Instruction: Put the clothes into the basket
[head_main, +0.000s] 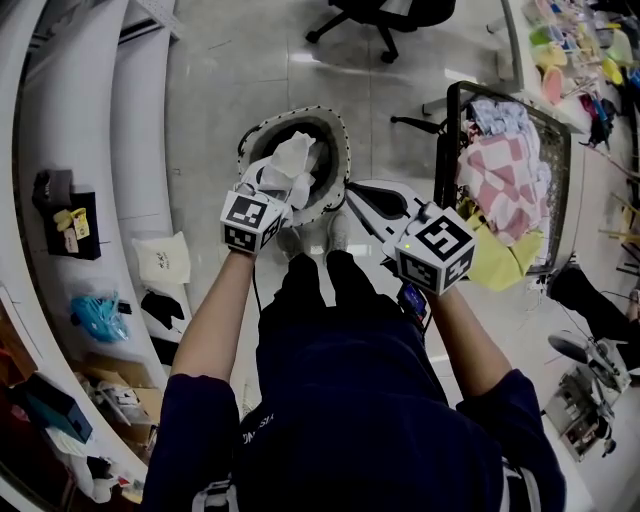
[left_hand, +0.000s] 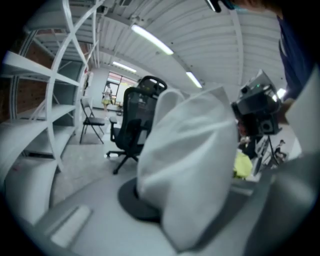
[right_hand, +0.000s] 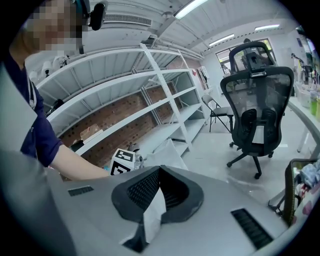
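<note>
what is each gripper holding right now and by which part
The left gripper is shut on a bunched fold of a crumpled white cloth garment over the round white-rimmed basket. The right gripper pinches a thin white fabric edge.

The soft white cloth garment (head_main: 292, 160) is matt and creased, falling in smooth folds; the left gripper (head_main: 280, 192) clamped on it has a matt grey plastic body, its cube faced with flat black-and-white print; the right gripper (right_hand: 157, 192) is the same dull grey plastic, with black ribbed pads (right_hand: 142, 187) that look rubbery, pinching a thin white strip (right_hand: 152, 217), cloth or paper cannot be told; the round white basket (head_main: 345, 140) has a perforated, plastic-looking rim; the pale tiled floor (head_main: 230, 70) is glossy; the black office chair (right_hand: 257, 107) has a mesh back; the pink checked cloth (head_main: 505, 170) is matt.
</note>
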